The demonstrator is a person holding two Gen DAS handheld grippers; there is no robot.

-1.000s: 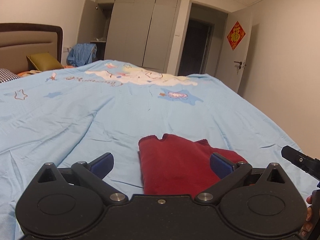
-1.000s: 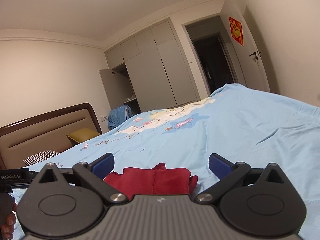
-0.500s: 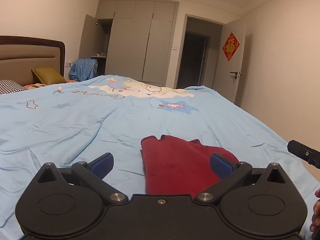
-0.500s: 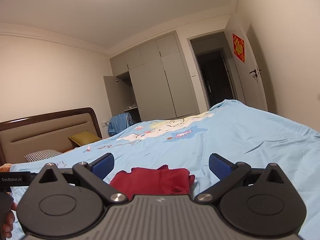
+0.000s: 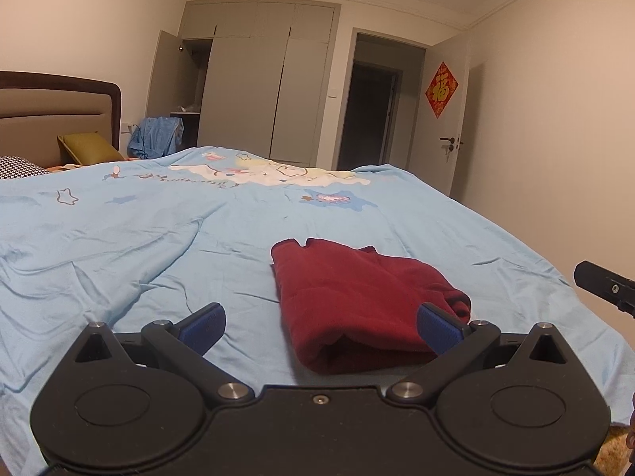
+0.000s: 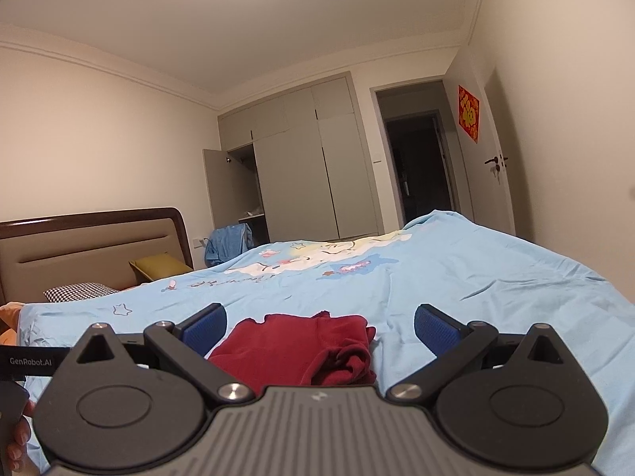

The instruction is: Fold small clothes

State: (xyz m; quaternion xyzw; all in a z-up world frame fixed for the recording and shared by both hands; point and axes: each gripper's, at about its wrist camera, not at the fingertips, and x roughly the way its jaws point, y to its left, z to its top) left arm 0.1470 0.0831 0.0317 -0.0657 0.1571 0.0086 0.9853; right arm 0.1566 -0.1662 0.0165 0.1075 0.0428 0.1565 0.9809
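Over the last second I have tilted both cameras up off the bed [image 5: 166,238], so more room shows; the red garment [image 5: 357,297] lies folded on the blue sheet, seemingly finished, though its near edge is partly hidden; left gripper [image 5: 319,323] and right gripper [image 6: 319,323] hang over it, jaws apart, holding nothing.

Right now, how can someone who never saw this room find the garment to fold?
Look at the large bed with the light blue quilt. Near its closest edge lies a dark red garment, already folded into a thick bundle. It is the only red cloth on the quilt; the blue garment hangs beyond the bed.
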